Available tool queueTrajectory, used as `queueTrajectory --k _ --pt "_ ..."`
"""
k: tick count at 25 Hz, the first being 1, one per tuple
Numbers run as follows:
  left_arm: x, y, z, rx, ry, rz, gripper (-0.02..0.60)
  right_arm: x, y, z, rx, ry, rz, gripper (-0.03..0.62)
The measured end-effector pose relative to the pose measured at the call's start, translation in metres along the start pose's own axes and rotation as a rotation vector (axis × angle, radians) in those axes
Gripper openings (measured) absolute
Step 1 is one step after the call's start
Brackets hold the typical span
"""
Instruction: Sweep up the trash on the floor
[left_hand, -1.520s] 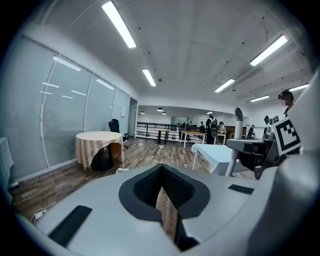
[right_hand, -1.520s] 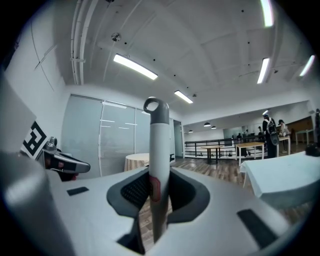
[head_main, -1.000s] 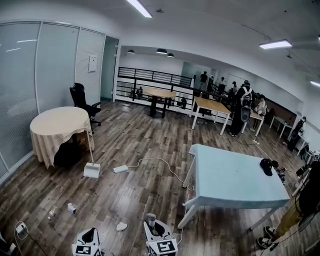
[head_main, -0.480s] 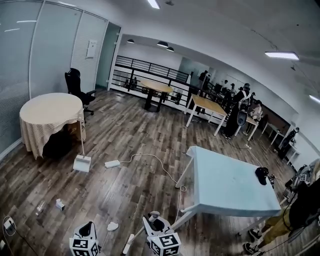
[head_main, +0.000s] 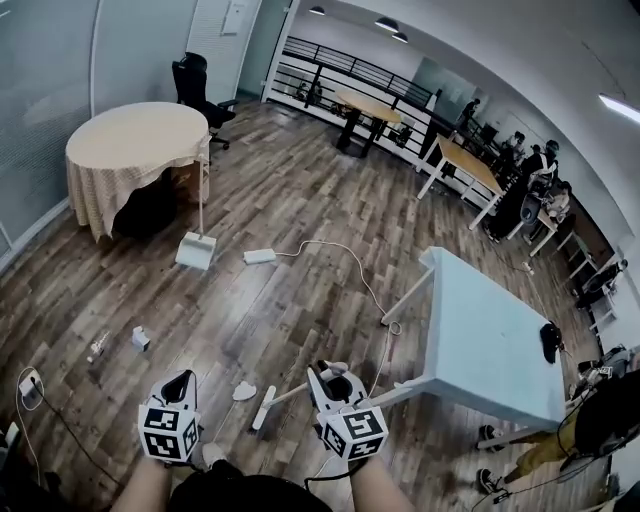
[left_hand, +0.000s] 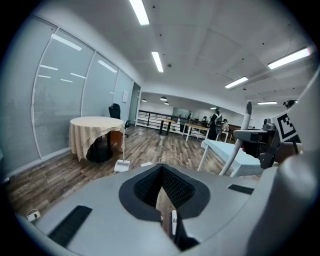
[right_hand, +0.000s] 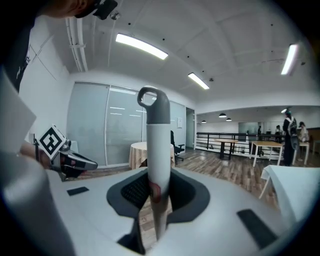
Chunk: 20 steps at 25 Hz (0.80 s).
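My right gripper (head_main: 330, 378) is shut on the white broom handle (right_hand: 157, 165), whose grey loop end (right_hand: 152, 102) sticks up past the jaws. In the head view the broom (head_main: 266, 408) slants down to the floor on the left. My left gripper (head_main: 178, 385) is held beside it, jaws a narrow gap apart with nothing between them (left_hand: 165, 210). The trash on the floor is a crumpled white paper (head_main: 244, 391) between the grippers, and further left a small box (head_main: 140, 339) and a clear wrapper (head_main: 97, 347). A white dustpan (head_main: 196, 250) stands by the round table.
A round table with a beige cloth (head_main: 135, 140) is at far left. A light blue table (head_main: 490, 340) stands to the right. A power strip (head_main: 260, 256) and its cable (head_main: 345, 262) lie across the wooden floor. Another socket (head_main: 30, 388) lies at left. Several people stand far back.
The view has tilted down and closer to the floor. Both grippers and the broom now show more fully, with the trash nearer the left gripper.
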<state>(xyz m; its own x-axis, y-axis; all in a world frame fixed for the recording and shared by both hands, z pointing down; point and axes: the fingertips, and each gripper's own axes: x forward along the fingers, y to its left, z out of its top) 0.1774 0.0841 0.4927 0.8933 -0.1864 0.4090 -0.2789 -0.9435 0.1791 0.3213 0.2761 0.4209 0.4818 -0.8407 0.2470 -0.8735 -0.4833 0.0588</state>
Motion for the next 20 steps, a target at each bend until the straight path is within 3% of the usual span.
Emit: queueTrajectory --k 8,17,20 --pt "0.014 0.029 0.005 -0.02 0.022 0.047 -0.006 0.04 -0.031 -0.02 -0.029 0.077 -0.02 0.091" --pt "0.013 0.028 0.005 -0.067 0.01 0.18 -0.006 0.081 -0.043 -0.064 -0.125 0.175 0.082 0.091" --pt "0.012 0.018 0.002 -0.043 0.016 0.233 -0.006 0.092 -0.054 -0.078 -0.151 0.197 0.116 0.091"
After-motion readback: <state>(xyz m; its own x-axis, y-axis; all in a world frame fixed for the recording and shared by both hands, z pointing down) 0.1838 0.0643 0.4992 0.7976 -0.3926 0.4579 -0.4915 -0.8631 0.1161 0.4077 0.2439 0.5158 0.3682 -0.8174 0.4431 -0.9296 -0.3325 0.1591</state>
